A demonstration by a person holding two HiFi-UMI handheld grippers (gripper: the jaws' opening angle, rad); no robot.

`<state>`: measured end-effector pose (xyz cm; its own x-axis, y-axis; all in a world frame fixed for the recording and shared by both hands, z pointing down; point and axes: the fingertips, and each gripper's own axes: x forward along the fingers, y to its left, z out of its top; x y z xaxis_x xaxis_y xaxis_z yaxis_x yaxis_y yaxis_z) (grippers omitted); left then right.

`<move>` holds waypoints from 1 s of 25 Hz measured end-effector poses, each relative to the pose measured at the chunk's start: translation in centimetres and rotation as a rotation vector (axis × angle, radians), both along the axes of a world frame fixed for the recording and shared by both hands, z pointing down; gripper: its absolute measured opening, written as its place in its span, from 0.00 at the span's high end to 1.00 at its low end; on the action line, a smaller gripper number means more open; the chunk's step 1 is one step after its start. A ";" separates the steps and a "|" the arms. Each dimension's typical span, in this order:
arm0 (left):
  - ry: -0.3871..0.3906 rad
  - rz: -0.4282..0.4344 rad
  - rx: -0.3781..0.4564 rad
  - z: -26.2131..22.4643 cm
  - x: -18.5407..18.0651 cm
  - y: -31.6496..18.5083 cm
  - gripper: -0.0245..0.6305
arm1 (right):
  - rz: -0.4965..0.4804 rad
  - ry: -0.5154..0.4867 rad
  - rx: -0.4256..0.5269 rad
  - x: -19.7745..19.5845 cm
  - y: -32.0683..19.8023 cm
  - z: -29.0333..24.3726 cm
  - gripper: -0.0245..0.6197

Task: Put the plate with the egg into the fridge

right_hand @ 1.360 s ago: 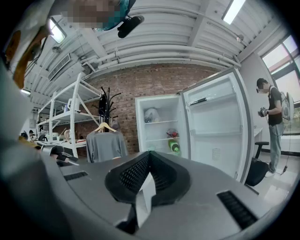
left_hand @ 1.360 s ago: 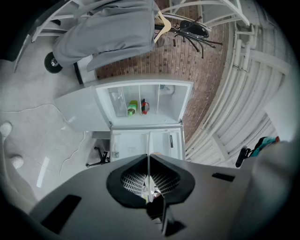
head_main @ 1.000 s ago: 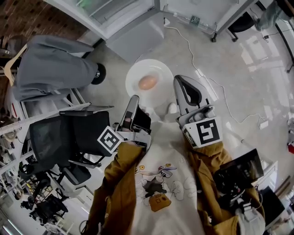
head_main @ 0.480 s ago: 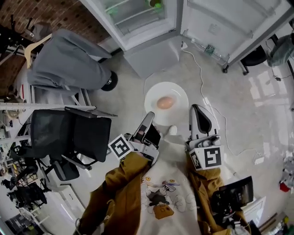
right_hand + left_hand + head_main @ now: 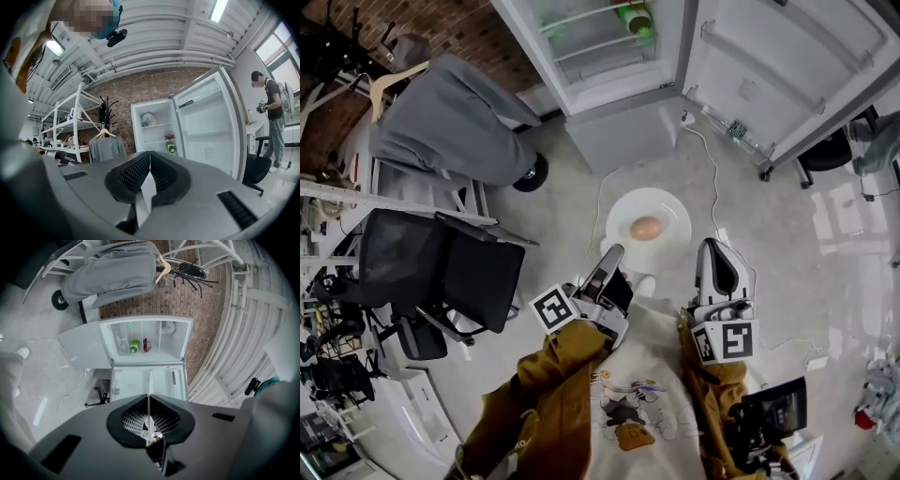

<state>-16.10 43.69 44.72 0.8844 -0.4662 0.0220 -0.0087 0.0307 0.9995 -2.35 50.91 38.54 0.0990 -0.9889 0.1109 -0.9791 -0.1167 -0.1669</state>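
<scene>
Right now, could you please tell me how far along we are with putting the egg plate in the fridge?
Done: the fridge stands open, egg on the plate. In hand: left tongs and right tongs are shut on the plate's rim, holding it over the floor short of the fridge. Left: set it on a shelf and release.
</scene>
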 end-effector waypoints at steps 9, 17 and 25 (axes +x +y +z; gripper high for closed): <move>0.028 -0.010 -0.026 0.8 2.1 -3.2 0.93 | -0.013 -0.013 -0.007 1.7 -3.3 0.5 0.95; 0.055 -0.008 -0.040 0.7 3.8 -9.6 0.93 | 0.005 -0.067 -0.018 3.2 -9.5 0.7 0.95; 0.071 -0.015 -0.053 0.2 4.2 -17.5 0.93 | 0.017 -0.073 -0.024 3.8 -17.3 0.2 0.95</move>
